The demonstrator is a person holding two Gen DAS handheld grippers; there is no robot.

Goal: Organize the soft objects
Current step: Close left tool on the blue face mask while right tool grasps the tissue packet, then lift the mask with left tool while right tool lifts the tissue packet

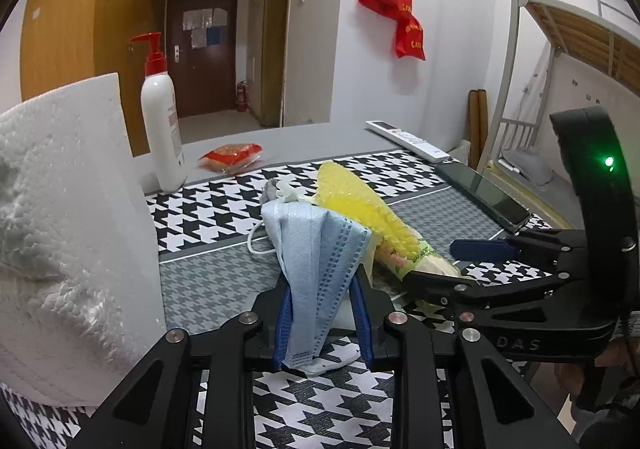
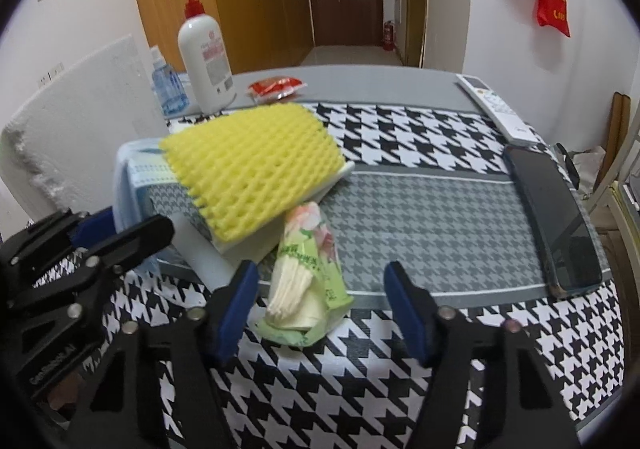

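Left gripper (image 1: 322,323) has its fingers narrowed onto a limp blue face mask (image 1: 316,249) at bench centre; right gripper (image 2: 320,309) fingers stand wide around a light, squashy tissue pack (image 2: 308,273), at five o'clock from the yellow foam net (image 2: 252,165); best pinched mid-body.

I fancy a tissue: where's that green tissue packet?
In the right wrist view the green tissue packet lies on the houndstooth cloth between the right gripper fingers, just below the yellow foam net.

White foam board (image 1: 60,229) cut off at left edge; small clear plastic water bottle (image 2: 168,85) half hidden behind it; bottle label txt unreadable.
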